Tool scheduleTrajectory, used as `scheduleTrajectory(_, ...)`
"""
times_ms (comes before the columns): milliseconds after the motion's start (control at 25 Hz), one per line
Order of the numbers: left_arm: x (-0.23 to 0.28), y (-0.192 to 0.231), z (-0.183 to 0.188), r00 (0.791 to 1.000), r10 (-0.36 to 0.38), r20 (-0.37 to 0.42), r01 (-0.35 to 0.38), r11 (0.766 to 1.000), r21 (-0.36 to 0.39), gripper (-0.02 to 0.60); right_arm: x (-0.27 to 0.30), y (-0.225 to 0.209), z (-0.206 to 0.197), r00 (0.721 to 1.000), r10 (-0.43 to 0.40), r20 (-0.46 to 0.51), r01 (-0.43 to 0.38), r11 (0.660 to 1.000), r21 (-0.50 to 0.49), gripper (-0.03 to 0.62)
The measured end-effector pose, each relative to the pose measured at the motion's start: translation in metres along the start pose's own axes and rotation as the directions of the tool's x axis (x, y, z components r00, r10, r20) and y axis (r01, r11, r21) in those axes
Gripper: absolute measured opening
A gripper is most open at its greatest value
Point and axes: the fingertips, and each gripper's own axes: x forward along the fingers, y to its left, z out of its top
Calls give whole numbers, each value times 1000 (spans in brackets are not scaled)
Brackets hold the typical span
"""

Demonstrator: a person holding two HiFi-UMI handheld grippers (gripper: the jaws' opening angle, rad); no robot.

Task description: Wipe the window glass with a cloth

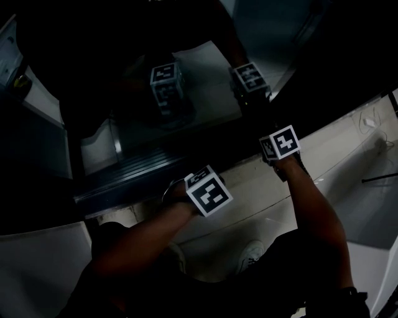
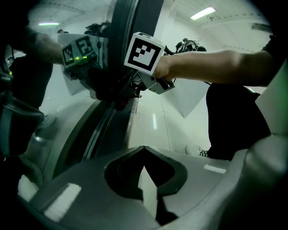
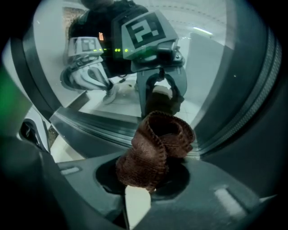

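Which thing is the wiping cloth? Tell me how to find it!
Look at the big window glass with the reflections in it. Right in front of it, the right gripper pinches a scrunched-up cloth. It is the only soft, brown, knitted thing; everything around it is hard, grey or black.

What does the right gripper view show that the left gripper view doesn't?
Only the right gripper view plainly shows the brown cloth, bunched and clamped in the right gripper close to the window glass. Only the left gripper view shows the left gripper shut on nothing, the person's forearm, a white shoe and a ceiling light. Both show the glass with a gripper's marker cube mirrored in it.
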Motion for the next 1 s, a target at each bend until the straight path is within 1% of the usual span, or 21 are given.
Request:
scheduleTrajectory(120,0,1,0,1000,0,0,0,1000,-6,17,-2,10,3,1000,8,-3,-8,1000,-17,77)
scheduleTrajectory(360,-6,11,1,1000,3,-18,-4,1000,-26,17,-3,63,21,995,99,7,-98,991,-89,77)
scheduleTrajectory(440,-7,13,1,1000,3,-20,-4,999,-33,17,-3,77,23,994,111,-3,-111,989,-95,77)
scheduleTrajectory(600,-9,12,0,999,5,-32,-6,999,-49,17,-6,79,23,994,105,-25,-107,991,-83,77)
scheduleTrajectory(760,-8,16,-4,999,4,-55,-7,998,-70,17,-12,93,31,989,140,-39,-142,986,-81,77)
scheduleTrajectory(1000,-10,21,-10,996,17,-86,-24,997,-74,17,-16,120,40,983,178,-48,-183,976,-121,77)
